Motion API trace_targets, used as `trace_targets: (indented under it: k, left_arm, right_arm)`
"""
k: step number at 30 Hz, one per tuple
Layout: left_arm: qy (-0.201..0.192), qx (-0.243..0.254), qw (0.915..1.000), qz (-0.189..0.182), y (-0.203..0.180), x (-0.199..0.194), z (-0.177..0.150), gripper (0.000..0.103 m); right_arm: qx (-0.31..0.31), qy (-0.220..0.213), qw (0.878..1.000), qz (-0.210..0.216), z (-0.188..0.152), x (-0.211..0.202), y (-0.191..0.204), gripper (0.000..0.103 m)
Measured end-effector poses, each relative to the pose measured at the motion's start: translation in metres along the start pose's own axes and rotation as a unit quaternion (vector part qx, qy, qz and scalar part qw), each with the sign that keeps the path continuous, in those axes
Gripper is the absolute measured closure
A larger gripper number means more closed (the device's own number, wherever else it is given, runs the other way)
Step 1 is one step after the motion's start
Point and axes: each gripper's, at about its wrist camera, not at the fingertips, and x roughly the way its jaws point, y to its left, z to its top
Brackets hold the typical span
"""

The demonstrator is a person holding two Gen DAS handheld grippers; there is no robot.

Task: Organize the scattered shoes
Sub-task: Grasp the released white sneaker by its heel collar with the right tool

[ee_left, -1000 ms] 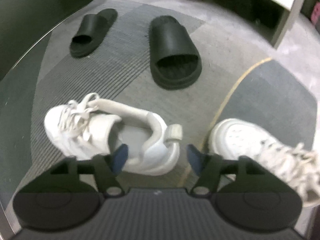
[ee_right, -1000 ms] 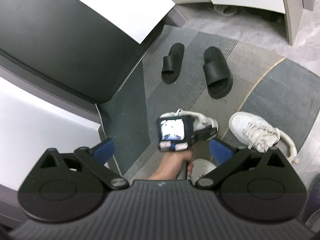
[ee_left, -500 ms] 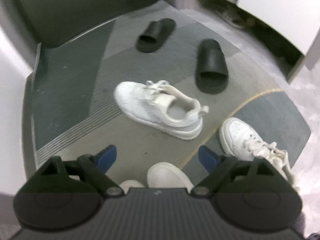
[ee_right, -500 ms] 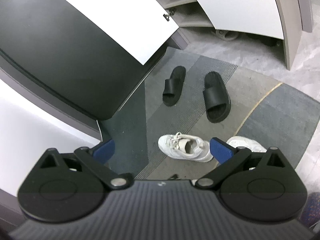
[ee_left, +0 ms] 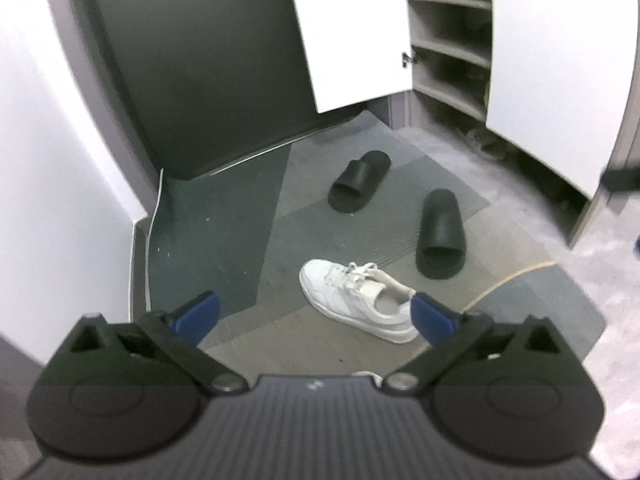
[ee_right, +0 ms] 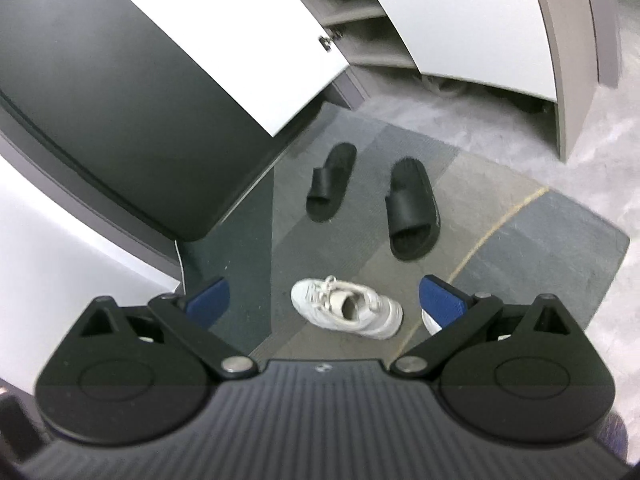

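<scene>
A white sneaker (ee_left: pixel 360 304) lies on the floor mat, toe to the left; it shows again as the white sneaker (ee_right: pixel 346 308) in the right wrist view. Beyond it lie two black slides, one far slide (ee_left: pixel 360 186) and one nearer slide (ee_left: pixel 442 234), also seen as the left slide (ee_right: pixel 332 182) and right slide (ee_right: pixel 412 208). My left gripper (ee_left: pixel 316 316) hangs high above the sneaker, its jaws still opening wide with nothing between them. My right gripper (ee_right: pixel 324 300) is open and holds nothing. A sliver of a second white sneaker (ee_right: pixel 430 324) peeks behind its right finger.
An open shoe cabinet (ee_left: pixel 448 52) with grey shelves and white doors stands at the back right. A dark door (ee_left: pixel 200 60) and white wall close off the left. The grey patterned mat (ee_left: pixel 532 308) covers the floor under the shoes.
My left gripper has let go of the white sneaker's heel, opened wide and risen well above it. The sneaker lies on the mat. The left hand has left the right wrist view.
</scene>
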Motion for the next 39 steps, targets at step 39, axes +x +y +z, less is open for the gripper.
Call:
trace_targets:
  k: [39]
  left_arm:
    - [0.072, -0.146, 0.9791, -0.122, -0.004, -0.019, -0.011, 0.000]
  right_arm:
    - [-0.582, 0.222, 0.782, -0.005, -0.116, 0.424, 0.057, 0.000]
